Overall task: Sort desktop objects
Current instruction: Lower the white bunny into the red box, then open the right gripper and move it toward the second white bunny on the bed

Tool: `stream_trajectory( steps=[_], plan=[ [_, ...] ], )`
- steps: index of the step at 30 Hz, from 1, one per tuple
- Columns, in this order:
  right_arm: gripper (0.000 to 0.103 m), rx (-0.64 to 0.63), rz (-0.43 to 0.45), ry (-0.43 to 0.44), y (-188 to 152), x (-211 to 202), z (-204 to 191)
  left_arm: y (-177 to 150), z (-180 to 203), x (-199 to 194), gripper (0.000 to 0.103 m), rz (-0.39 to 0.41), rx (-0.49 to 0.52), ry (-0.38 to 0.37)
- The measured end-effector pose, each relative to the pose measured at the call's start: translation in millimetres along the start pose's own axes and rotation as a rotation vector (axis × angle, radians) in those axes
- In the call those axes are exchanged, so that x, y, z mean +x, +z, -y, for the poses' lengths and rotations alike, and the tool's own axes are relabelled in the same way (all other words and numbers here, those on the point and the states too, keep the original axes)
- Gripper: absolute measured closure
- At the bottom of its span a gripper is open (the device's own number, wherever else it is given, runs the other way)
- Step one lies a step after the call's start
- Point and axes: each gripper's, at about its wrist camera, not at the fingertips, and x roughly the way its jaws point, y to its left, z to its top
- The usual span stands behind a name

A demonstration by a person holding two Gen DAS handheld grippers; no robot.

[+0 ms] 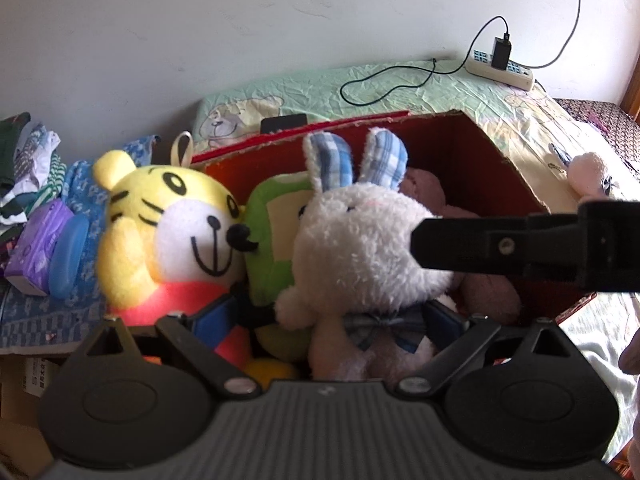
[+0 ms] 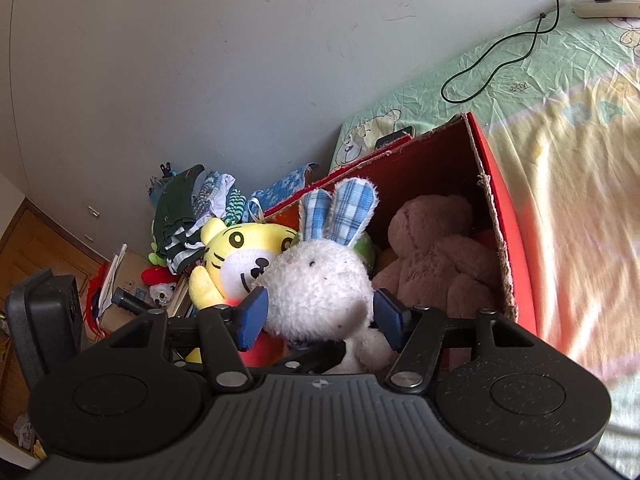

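A white plush rabbit [image 1: 360, 240] with blue plaid ears, a yellow tiger plush [image 1: 160, 216] and a green plush [image 1: 276, 232] sit bunched at the near end of a red cardboard box [image 1: 492, 152]. My left gripper [image 1: 326, 324] has its blue pads wide apart, one by the tiger, one by the rabbit's bow tie. My right gripper [image 2: 320, 316] has its pads [image 2: 252, 316] against both sides of the rabbit's head [image 2: 320, 284]. A pink-brown bear [image 2: 436, 248] lies inside the box. The right gripper's finger [image 1: 500, 248] crosses the left wrist view.
The box stands on a bed with a green and yellow sheet [image 1: 400, 80]. A power strip [image 1: 504, 68] with a charger and cable lies by the wall. A small pink plush [image 1: 588, 172] lies right of the box. Folded clothes [image 1: 32, 168] and a purple pack [image 1: 36, 244] are left.
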Motion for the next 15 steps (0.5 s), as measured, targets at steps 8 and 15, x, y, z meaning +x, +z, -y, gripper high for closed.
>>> stream_trajectory(
  steps=[8,15],
  plan=[
    [0.04,-0.03,-0.032,0.068,13.3,-13.8,8.9,5.9,5.8,-10.9,0.005,-0.002,-0.066,0.089],
    [0.04,-0.051,-0.06,0.124,23.4,-37.1,22.0,11.6,17.5,-26.7,0.005,0.001,-0.144,0.189]
  ],
)
